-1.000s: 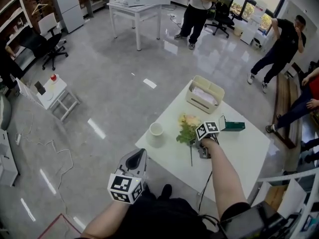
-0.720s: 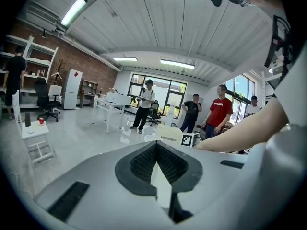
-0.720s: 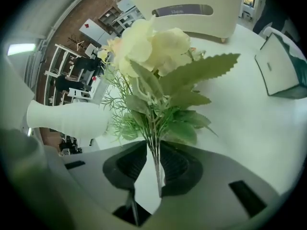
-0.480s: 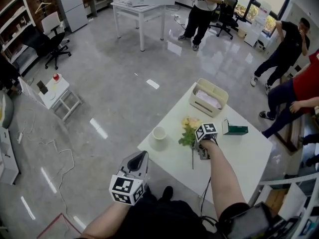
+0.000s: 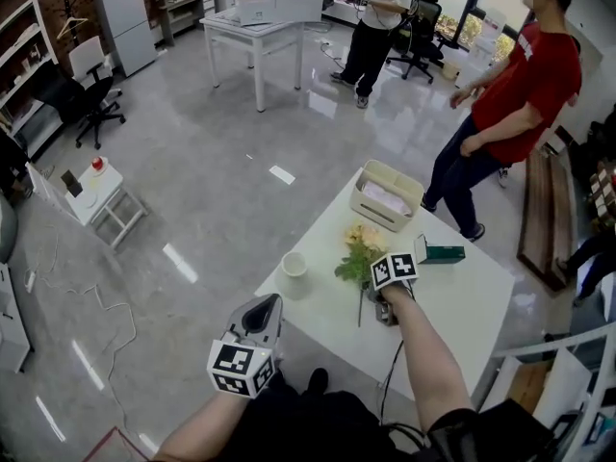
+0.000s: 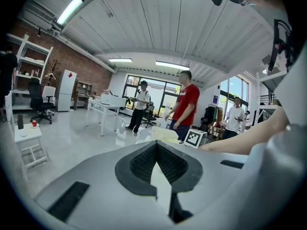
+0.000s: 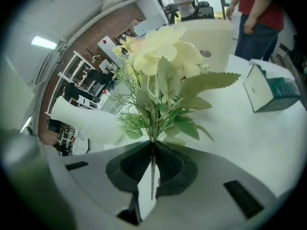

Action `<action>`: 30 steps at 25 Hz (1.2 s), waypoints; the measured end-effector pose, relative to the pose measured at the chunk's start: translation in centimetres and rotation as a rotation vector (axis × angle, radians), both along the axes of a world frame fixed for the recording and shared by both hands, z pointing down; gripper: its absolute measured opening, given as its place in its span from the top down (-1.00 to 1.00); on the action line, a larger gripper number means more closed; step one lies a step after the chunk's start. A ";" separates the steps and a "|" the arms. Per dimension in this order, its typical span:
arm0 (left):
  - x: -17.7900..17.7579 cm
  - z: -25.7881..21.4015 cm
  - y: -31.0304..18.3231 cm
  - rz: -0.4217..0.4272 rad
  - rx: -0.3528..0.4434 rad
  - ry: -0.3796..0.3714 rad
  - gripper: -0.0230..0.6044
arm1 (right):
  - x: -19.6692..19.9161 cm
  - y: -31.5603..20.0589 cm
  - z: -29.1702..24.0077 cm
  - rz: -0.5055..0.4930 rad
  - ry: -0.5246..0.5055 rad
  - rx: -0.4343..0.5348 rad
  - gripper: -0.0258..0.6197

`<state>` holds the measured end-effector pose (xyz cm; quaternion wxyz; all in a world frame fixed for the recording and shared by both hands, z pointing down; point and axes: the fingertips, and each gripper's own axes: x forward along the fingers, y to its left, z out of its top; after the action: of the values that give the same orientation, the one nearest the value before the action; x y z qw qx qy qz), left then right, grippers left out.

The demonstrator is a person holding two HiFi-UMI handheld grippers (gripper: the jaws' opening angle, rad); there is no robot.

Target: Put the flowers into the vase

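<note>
Left gripper [image 5: 262, 308]: fingers pressed together on nothing, held short of the white square counter [image 5: 462, 301].
Small white cylindrical vase [image 5: 295, 264]: upright near the counter's left edge, mouth clear.
Pale yellow artificial flowers [image 5: 358, 251]: just right of the vase, apart from it.
Right gripper [image 5: 383, 308]: fingers just now closing, pinching the thin stem low.
Handling, as judged: lift clear, swing stem end downward, lower straight into the mouth, avoid knocking the light vase.
</note>
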<state>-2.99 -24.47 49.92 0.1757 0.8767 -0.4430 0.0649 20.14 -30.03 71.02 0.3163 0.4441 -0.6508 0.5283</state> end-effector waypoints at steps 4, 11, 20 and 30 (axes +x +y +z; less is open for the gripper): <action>0.6 -0.8 -0.3 0.005 0.034 0.009 0.92 | -0.7 -0.8 -5.7 0.025 0.002 0.270 0.83; 1.1 -2.4 -0.4 0.015 0.078 0.016 0.92 | -1.9 -0.1 -18.0 0.055 0.116 0.845 0.83; 1.2 -3.1 -0.1 0.011 0.097 0.023 0.92 | -1.6 3.8 -21.9 0.072 0.243 1.090 0.83; -0.9 -3.2 -0.1 -0.053 0.102 0.017 0.92 | -9.1 1.5 -24.9 -0.043 0.114 1.179 0.83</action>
<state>-3.87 -24.55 46.74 0.1362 0.8731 -0.4672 0.0304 11.00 -28.49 46.08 0.0615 0.5594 -0.8253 0.0463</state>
